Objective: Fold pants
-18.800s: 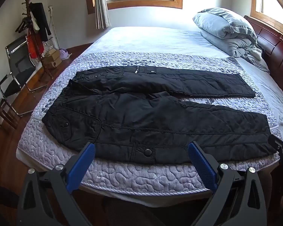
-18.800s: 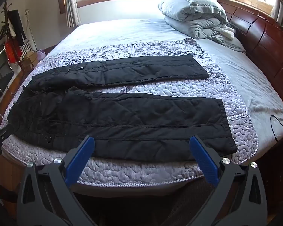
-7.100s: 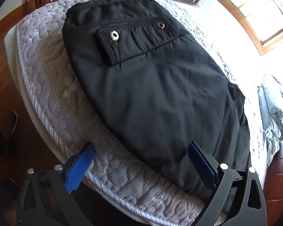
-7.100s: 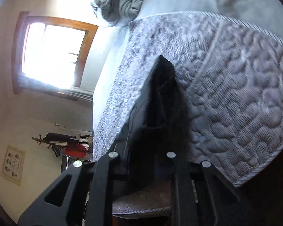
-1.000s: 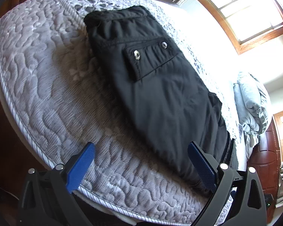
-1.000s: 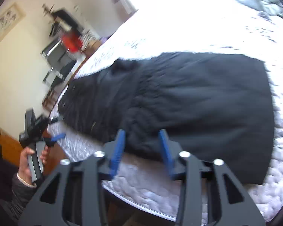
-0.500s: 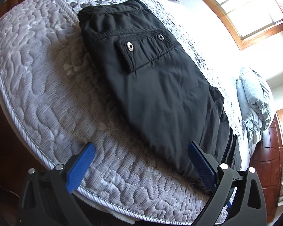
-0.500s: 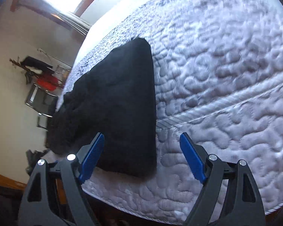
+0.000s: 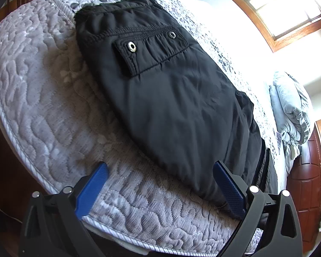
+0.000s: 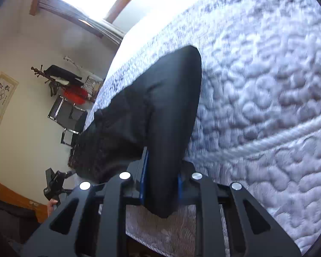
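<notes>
Black pants (image 9: pixel 177 98) lie folded lengthwise on the quilted grey bedspread (image 9: pixel 42 98), waist and snap pocket at the far end in the left wrist view. My left gripper (image 9: pixel 160 184) stands open low over the bed's near edge, its right pad (image 9: pixel 229 186) beside the pants' near hem and nothing between the pads. In the right wrist view the jaws of my right gripper (image 10: pixel 161 180) are closing, with the cuff end of the pants (image 10: pixel 160 111) pinched between the blue pads (image 10: pixel 143 177). The left gripper (image 10: pixel 53 182) shows far left there, held by a hand.
A folded grey duvet (image 9: pixel 289 107) lies by the wooden headboard (image 9: pixel 306 171). A coat rack (image 10: pixel 60 77) and a metal chair (image 10: pixel 68 115) stand by the wall past the bed's far side. The bed edge (image 9: pixel 15 141) drops to a wooden floor.
My right gripper stood open beside the cuff end half a second ago; now its pads have come together on the fabric. The left gripper has crept a little closer to the pants.
</notes>
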